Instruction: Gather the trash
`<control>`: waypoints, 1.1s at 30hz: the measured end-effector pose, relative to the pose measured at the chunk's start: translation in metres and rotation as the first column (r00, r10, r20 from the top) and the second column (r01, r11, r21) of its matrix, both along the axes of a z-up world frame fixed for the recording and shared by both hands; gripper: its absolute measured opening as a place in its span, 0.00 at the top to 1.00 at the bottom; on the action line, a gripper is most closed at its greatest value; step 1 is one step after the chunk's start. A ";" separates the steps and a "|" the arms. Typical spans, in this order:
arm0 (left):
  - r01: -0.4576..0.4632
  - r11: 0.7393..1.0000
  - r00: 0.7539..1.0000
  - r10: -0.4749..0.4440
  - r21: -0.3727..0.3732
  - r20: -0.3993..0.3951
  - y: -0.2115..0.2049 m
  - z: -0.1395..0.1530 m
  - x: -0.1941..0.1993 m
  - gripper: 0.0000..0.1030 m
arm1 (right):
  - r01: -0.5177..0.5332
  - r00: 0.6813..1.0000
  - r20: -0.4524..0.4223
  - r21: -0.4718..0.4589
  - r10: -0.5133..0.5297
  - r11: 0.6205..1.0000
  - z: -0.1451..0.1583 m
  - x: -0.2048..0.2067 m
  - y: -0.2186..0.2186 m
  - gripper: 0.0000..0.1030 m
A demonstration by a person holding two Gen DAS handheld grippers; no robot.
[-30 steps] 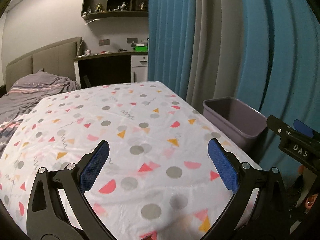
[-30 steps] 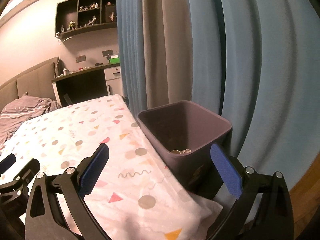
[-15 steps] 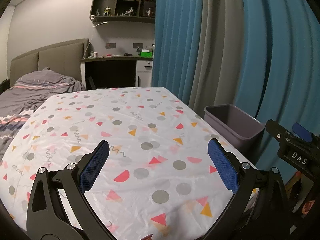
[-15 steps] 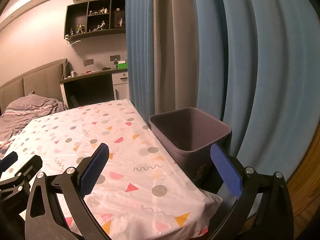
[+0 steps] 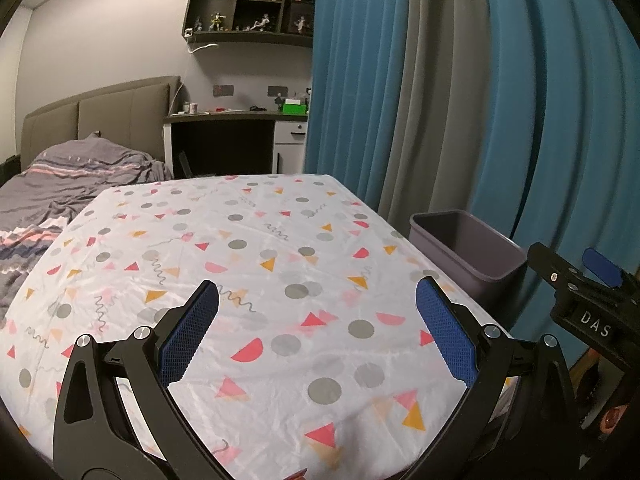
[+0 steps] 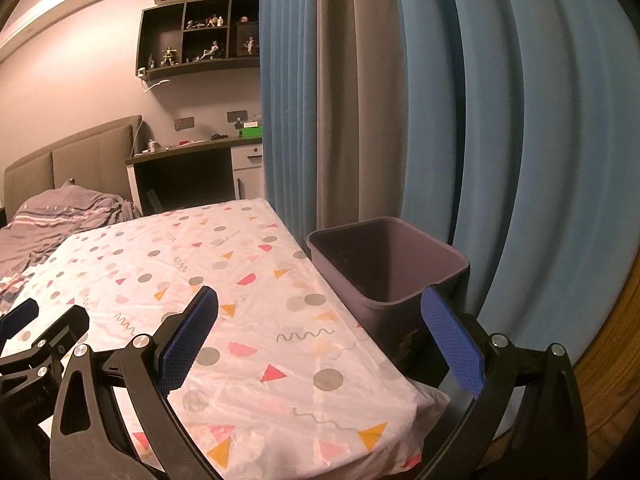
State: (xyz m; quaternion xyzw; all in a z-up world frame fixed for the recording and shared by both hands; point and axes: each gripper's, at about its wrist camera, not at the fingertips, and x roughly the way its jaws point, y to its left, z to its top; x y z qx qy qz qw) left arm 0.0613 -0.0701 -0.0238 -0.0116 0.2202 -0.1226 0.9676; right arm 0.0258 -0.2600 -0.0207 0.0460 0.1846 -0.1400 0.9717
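Observation:
A grey-purple trash bin [image 5: 472,250] stands on the floor at the right side of the table; in the right wrist view the bin [image 6: 392,264] sits just past my right finger, its bottom hidden from this angle. My left gripper [image 5: 318,322] is open and empty above the near part of the table with the patterned cloth [image 5: 240,248]. My right gripper [image 6: 320,328] is open and empty over the table's right front corner [image 6: 280,320]. No loose trash shows on the cloth.
Blue and grey curtains [image 5: 460,100] hang behind the bin. A bed with a grey blanket [image 5: 72,184] lies to the left. A desk [image 5: 232,136] and wall shelves [image 5: 248,8] stand at the back. The right gripper shows at the left wrist view's right edge [image 5: 580,300].
Both grippers have pulled back and risen from the table and bin. The bin's inside bottom, seen a second ago in the right wrist view, is now out of sight.

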 end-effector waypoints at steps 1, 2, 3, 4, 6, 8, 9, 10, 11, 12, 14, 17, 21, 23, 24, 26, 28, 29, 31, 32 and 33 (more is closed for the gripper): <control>-0.001 1.000 1.000 0.001 -0.001 -0.002 0.000 0.000 0.000 0.05 | 0.002 1.000 -0.001 0.001 -0.002 1.000 0.000 0.000 0.000 0.05; -0.001 1.000 1.000 0.001 -0.001 -0.002 0.000 0.000 0.000 0.05 | 0.001 1.000 -0.001 0.002 -0.001 1.000 0.000 0.000 0.000 0.05; -0.001 1.000 1.000 0.001 -0.001 -0.004 -0.001 0.000 0.000 0.05 | 0.000 1.000 -0.001 0.002 0.000 1.000 0.000 0.000 0.000 0.05; 0.000 1.000 1.000 0.000 -0.002 -0.005 0.000 0.000 0.000 0.05 | 0.000 1.000 -0.001 0.000 0.000 1.000 0.000 0.000 0.000 0.05; -0.002 1.000 1.000 0.002 -0.002 -0.005 0.000 0.001 0.000 0.05 | 0.001 1.000 0.000 0.000 -0.001 1.000 0.000 0.001 0.000 0.05; -0.001 1.000 1.000 0.001 -0.003 -0.006 0.000 0.001 0.001 0.05 | 0.001 1.000 -0.002 0.000 -0.001 1.000 -0.001 0.001 0.001 0.05; 0.000 1.000 1.000 0.000 -0.004 -0.006 0.000 0.001 0.001 0.05 | 0.000 1.000 -0.003 0.000 0.000 1.000 -0.001 0.000 0.001 0.05; -0.001 1.000 1.000 0.001 -0.005 -0.006 0.000 0.000 0.001 0.05 | 0.001 1.000 -0.003 0.000 -0.001 1.000 -0.001 0.001 0.001 0.05; 0.000 1.000 1.000 0.000 -0.003 -0.006 0.000 0.000 0.001 0.05 | 0.001 1.000 -0.004 0.000 -0.001 1.000 0.000 0.000 0.001 0.05; 0.000 1.000 1.000 0.000 -0.003 -0.008 0.001 0.001 0.001 0.05 | 0.001 1.000 -0.003 0.001 -0.001 1.000 0.000 0.000 0.001 0.05; -0.001 1.000 1.000 0.001 -0.005 -0.009 0.001 0.001 0.001 0.05 | 0.001 1.000 -0.002 0.001 -0.001 1.000 0.000 0.000 0.001 0.05; 0.000 1.000 1.000 0.000 -0.009 -0.011 0.000 0.000 0.002 0.05 | 0.000 1.000 -0.003 0.000 0.000 1.000 0.000 0.001 0.001 0.05; -0.002 1.000 1.000 0.001 -0.009 -0.014 -0.001 0.000 0.002 0.05 | 0.000 1.000 -0.004 0.001 0.000 1.000 0.000 0.001 0.002 0.05; 0.000 1.000 1.000 0.000 -0.010 -0.014 -0.001 0.000 0.002 0.05 | -0.001 1.000 -0.005 0.001 0.001 1.000 0.000 0.001 0.002 0.05; -0.002 1.000 1.000 0.002 -0.010 -0.014 -0.001 0.000 0.002 0.05 | 0.001 1.000 -0.003 -0.001 -0.001 1.000 0.000 0.001 0.002 0.05; 0.000 1.000 1.000 0.000 -0.010 -0.013 -0.001 0.000 0.002 0.05 | 0.002 1.000 -0.001 0.001 -0.002 1.000 0.000 0.000 0.002 0.05; -0.001 1.000 1.000 0.001 -0.010 -0.013 -0.001 0.000 0.002 0.05 | 0.001 1.000 -0.002 0.000 -0.001 1.000 0.000 0.001 0.001 0.05; -0.001 1.000 1.000 0.001 -0.010 -0.013 0.000 0.000 0.002 0.05 | 0.001 1.000 -0.003 -0.001 -0.001 1.000 0.000 0.001 0.001 0.05; 0.001 1.000 1.000 -0.001 -0.010 -0.013 -0.001 0.000 0.003 0.05 | 0.000 1.000 -0.003 0.001 0.000 1.000 0.000 0.001 0.001 0.05; -0.001 1.000 1.000 0.001 -0.009 -0.013 -0.001 0.000 0.003 0.05 | 0.000 1.000 -0.003 0.001 0.000 1.000 0.000 0.001 0.001 0.05; -0.001 1.000 1.000 0.001 -0.010 -0.013 -0.001 0.000 0.002 0.05 | 0.000 1.000 -0.003 0.000 0.000 1.000 0.000 0.001 0.001 0.05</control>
